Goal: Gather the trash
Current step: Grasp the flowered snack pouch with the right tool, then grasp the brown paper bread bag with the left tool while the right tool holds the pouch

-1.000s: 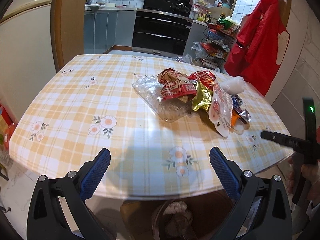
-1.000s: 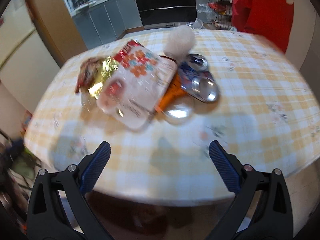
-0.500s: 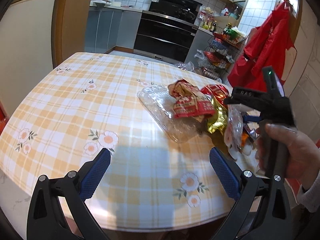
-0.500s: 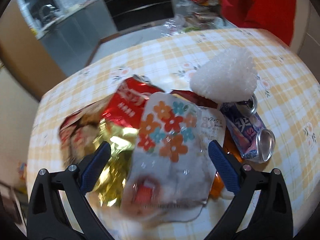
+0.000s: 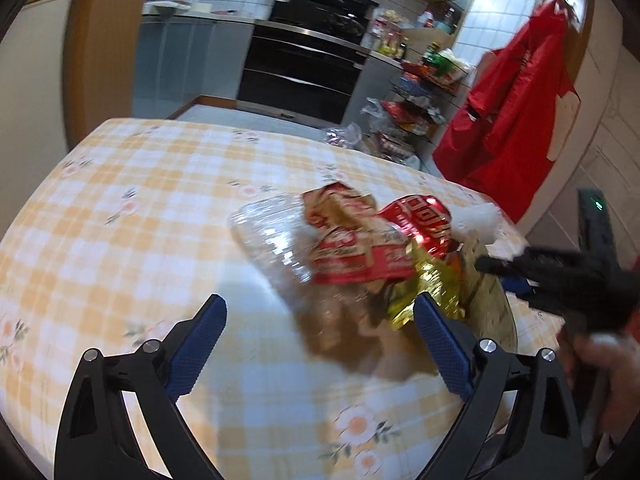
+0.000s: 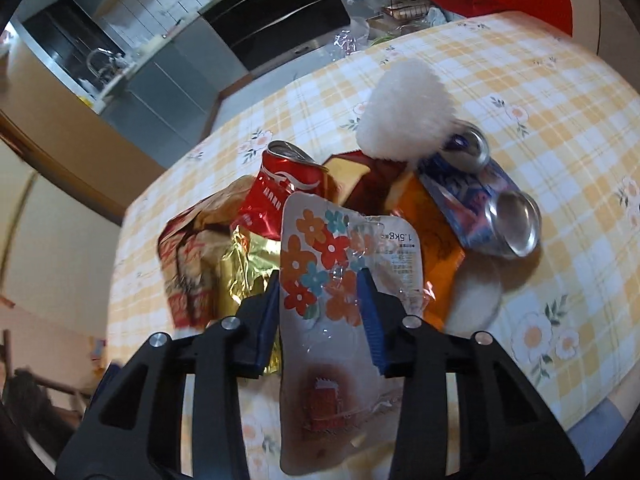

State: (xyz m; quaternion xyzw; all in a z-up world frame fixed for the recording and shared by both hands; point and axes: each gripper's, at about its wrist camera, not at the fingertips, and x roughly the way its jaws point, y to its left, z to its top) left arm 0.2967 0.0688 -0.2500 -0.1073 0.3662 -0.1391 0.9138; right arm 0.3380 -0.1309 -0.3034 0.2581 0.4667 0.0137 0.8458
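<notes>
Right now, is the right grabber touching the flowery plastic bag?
Touching. In the right wrist view the right gripper has just been closing, and both blue pads press the sides of the flowery bag, crumpling it between them.

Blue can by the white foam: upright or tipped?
Tipped. The blue can lies on its side on the checked tablecloth, dented, both round metal ends showing, one against the white foam.

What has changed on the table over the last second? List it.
The right gripper moved in over the trash pile and its jaws have just been closing around the flowered bag, which now sits between them. The left gripper came closer to the pile, open and empty. The cans, white puff and clear tray lie as before.
</notes>
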